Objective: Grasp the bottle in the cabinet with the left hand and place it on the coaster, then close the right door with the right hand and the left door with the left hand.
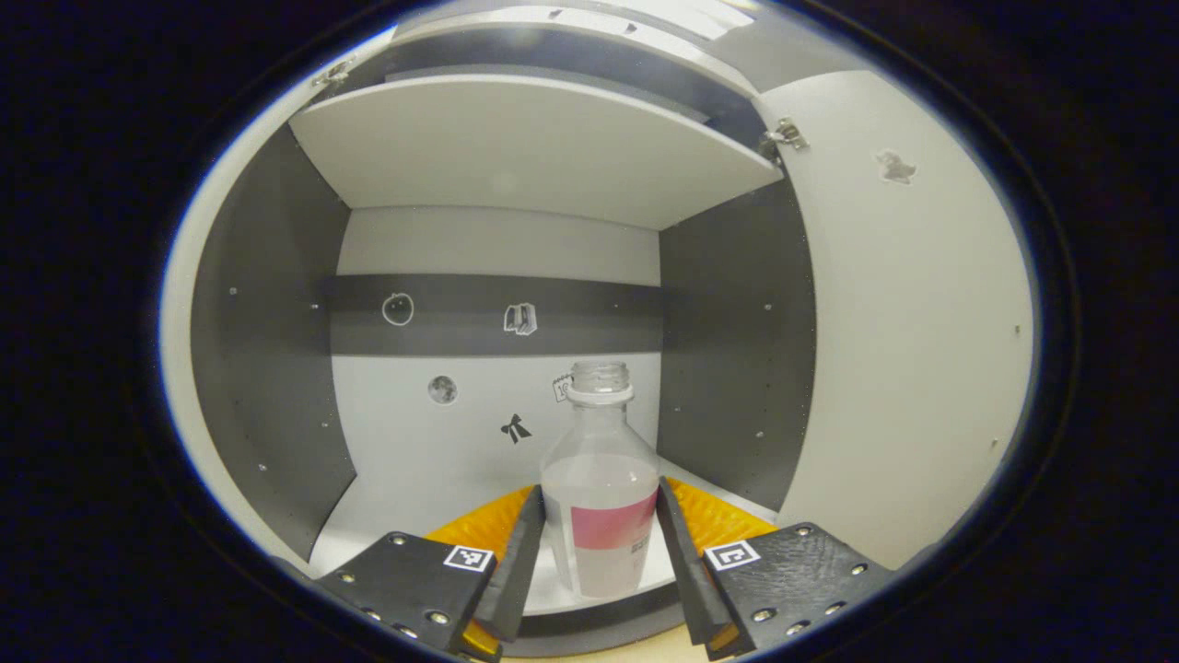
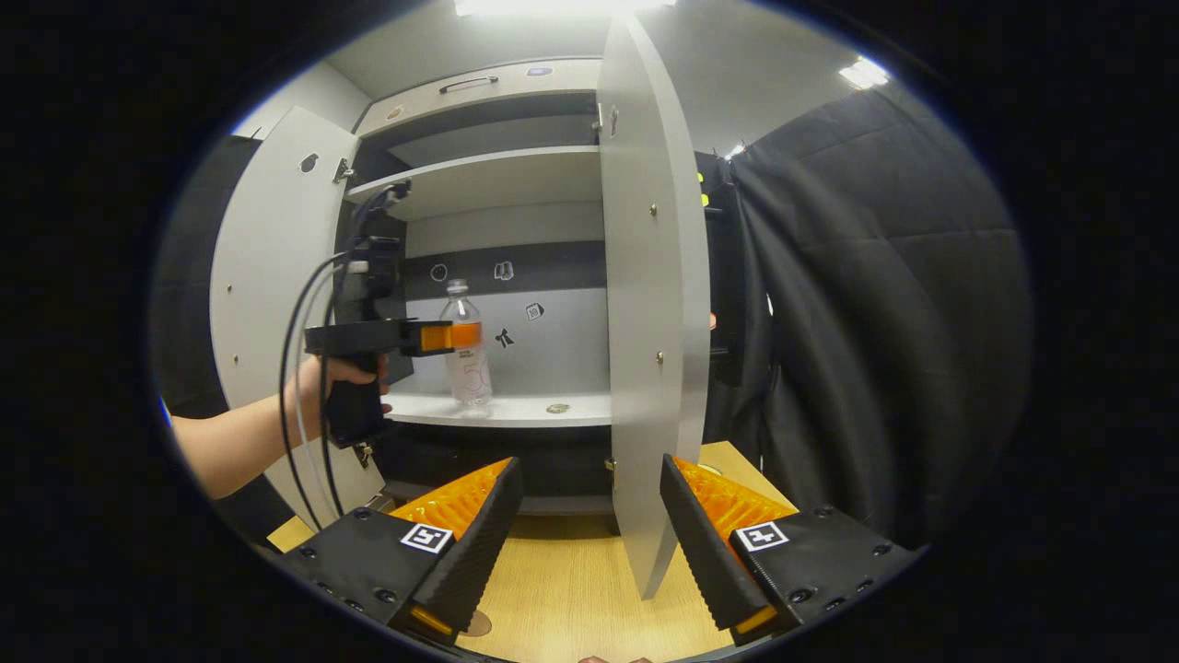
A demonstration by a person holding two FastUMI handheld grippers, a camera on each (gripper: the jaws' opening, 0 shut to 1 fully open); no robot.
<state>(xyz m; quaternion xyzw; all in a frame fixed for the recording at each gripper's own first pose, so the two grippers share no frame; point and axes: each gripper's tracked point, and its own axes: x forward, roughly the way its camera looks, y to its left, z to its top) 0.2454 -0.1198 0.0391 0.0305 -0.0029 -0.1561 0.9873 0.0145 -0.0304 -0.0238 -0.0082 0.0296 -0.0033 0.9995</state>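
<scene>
Upright on the lower cabinet shelf (image 1: 433, 502) stood the bottle (image 1: 601, 483), its long axis vertical and its uncapped neck pointing straight up toward the shelf above. It was clear plastic with a ribbed threaded mouth, a rounded shoulder, and a pale label with a pink band around the lower body; I couldn't tell whether any liquid was inside. My left gripper (image 1: 597, 552) had its jaws set on either side of the bottle's label, the fingers close against its sides, though whether they were truly pressing I could not tell. In the right gripper view, my left hand (image 2: 336, 378) held that tool level at the bottle. My right gripper (image 2: 589, 534) hung released, jaws wide, over the wooden counter (image 2: 571, 589) with the edge of the open right door (image 2: 645, 304) between its fingers.
</scene>
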